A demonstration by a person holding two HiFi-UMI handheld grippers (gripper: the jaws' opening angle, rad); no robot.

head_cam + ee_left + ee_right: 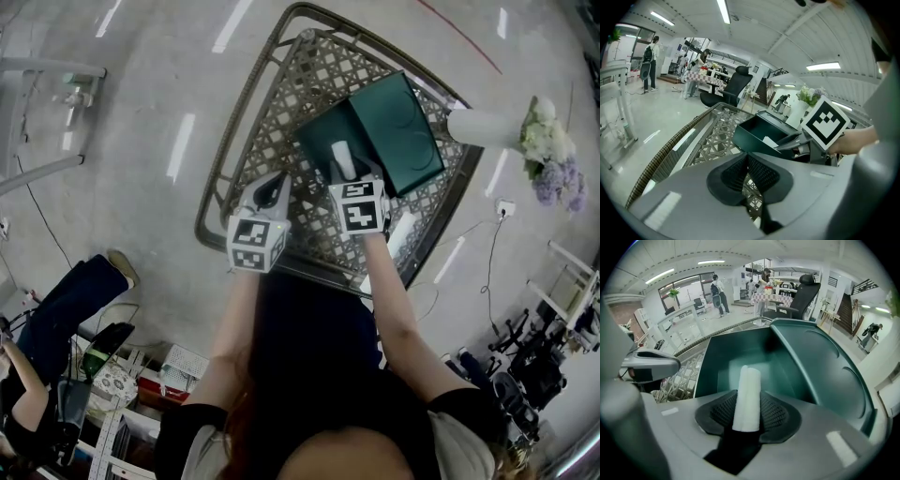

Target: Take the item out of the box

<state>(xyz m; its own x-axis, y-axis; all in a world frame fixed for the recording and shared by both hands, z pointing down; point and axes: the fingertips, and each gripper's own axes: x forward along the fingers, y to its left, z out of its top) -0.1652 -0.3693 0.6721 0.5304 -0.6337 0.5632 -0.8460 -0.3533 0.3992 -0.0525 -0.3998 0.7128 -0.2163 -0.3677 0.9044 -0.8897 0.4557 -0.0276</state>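
A dark green box [319,142] stands open on the lattice table [246,112], its lid [410,131] folded out to the right. My right gripper [345,174] is at the box's near edge, shut on a white rolled item [342,157]. In the right gripper view the white roll [747,397] sits upright between both pads, over the box's inside [736,357]. My left gripper [273,190] hovers over the table left of the box, shut with nothing in it. In the left gripper view its jaws [747,161] meet, and the box [752,133] lies ahead to the right.
A white vase [483,127] with pale flowers [553,150] stands by the table's right edge. A metal frame [47,70] is at the far left. A seated person [56,309] and storage racks [141,375] are at the lower left. Cables run across the floor to the right.
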